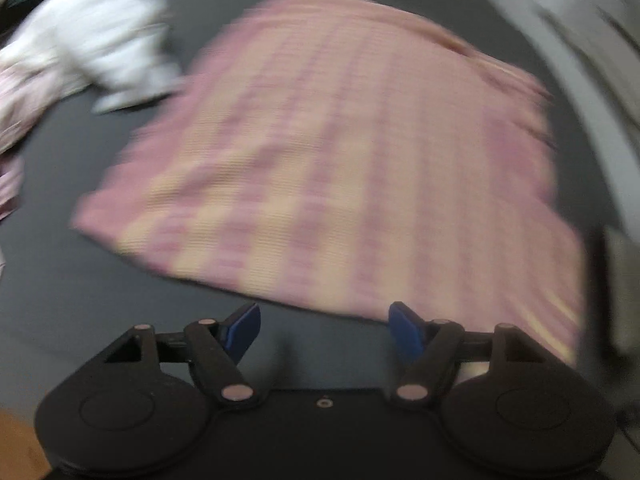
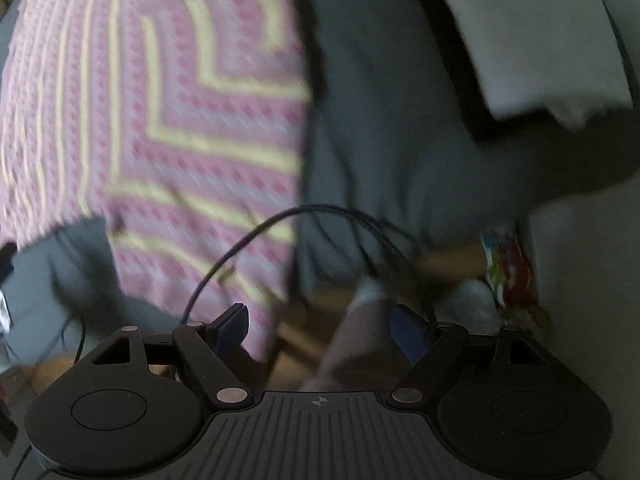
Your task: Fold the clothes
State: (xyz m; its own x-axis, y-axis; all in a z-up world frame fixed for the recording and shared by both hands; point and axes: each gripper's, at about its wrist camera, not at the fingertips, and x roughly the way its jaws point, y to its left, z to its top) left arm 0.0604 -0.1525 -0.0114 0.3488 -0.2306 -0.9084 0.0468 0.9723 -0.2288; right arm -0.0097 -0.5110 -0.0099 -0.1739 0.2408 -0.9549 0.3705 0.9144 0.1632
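A pink garment with yellow stripes (image 1: 332, 148) lies spread flat on the dark grey table (image 1: 80, 280). My left gripper (image 1: 324, 330) is open and empty just before the garment's near edge. In the right wrist view the same garment (image 2: 160, 120) hangs over the table edge at the left. My right gripper (image 2: 320, 334) is open and empty, off the table's side, with blurred floor below it. Both views are motion-blurred.
A white garment (image 1: 104, 36) and a pale pink patterned one (image 1: 16, 96) lie at the table's far left. A black cable (image 2: 280, 220) loops in front of the right gripper. A colourful packet (image 2: 512, 268) and a white sheet (image 2: 540, 40) sit to the right.
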